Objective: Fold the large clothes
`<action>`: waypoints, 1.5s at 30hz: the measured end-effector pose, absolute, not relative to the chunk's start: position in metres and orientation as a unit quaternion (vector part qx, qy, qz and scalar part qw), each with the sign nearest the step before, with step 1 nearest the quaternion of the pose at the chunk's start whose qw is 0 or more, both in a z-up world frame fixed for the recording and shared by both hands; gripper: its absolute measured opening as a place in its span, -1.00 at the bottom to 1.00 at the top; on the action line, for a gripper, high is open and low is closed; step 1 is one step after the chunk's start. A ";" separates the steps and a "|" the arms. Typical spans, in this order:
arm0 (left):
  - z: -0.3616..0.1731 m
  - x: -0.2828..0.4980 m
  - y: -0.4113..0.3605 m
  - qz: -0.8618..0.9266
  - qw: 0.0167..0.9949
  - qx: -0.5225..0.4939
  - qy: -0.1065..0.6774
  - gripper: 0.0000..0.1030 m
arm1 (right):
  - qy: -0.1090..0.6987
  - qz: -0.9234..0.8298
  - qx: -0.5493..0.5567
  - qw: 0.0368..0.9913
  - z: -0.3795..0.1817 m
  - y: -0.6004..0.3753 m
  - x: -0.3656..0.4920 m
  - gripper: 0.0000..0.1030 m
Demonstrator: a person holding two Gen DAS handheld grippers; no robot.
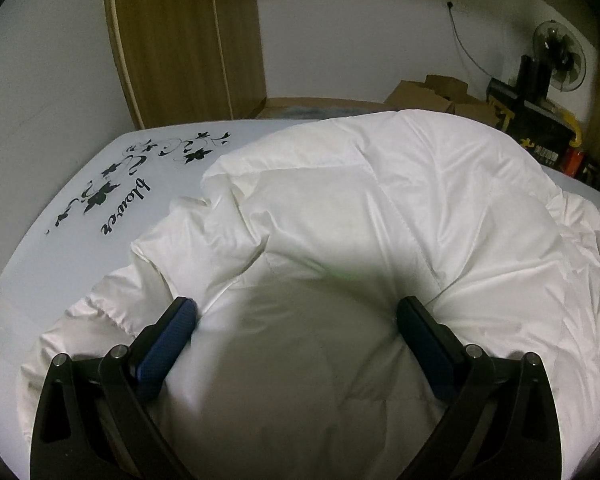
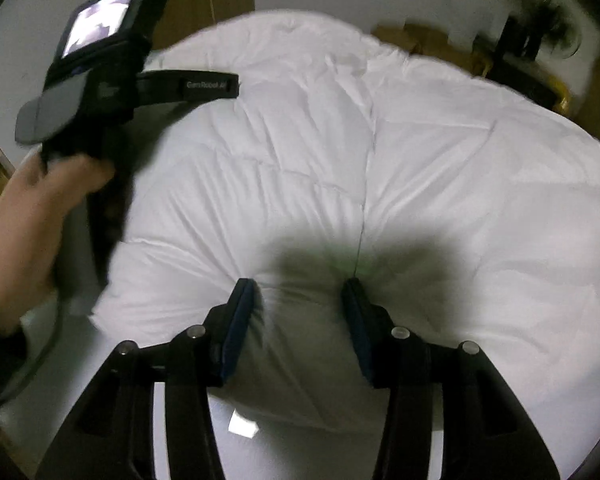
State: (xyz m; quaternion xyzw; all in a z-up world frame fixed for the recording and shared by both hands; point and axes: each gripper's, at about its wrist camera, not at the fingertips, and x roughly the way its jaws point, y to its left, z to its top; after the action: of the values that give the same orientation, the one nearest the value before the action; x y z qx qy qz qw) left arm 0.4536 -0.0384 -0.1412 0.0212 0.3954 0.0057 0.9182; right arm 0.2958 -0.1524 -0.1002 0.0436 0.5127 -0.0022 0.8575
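My left gripper (image 1: 296, 312) spreads wide over the white jacket (image 1: 380, 208) on the table (image 1: 60, 248). My right gripper (image 2: 300, 292) pinches a puffy jacket fold at lower centre.

On the table top (image 1: 80, 248) you can read one word in black script, "blower" or "flower", the first letter unclear, beside a printed black floral motif (image 1: 148, 168). On the left gripper (image 2: 188, 84) you see pale lettering, "GenRobot.AI", blurred. Yellow characters on the black box (image 1: 536, 136) at back stay illegible.
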 end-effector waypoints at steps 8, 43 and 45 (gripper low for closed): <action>-0.144 0.456 -0.032 0.000 0.918 0.010 0.397 0.97 | 0.449 -0.064 0.097 0.886 -0.057 -0.210 0.469 -0.53; -0.076 0.306 0.126 -0.069 0.861 -0.231 0.449 0.97 | 0.445 0.014 0.050 0.894 -0.133 -0.166 0.308 -0.65; -0.089 0.278 0.150 -0.082 0.832 -0.301 0.458 0.99 | 0.443 0.010 0.013 0.897 -0.132 -0.158 0.312 -0.65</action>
State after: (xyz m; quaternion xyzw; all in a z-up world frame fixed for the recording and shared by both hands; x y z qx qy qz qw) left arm 0.2780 0.1501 -0.0893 -0.3010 0.4580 -0.0824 0.8324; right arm 0.3116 -0.1578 -0.1321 0.0133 0.4426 0.0101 0.8966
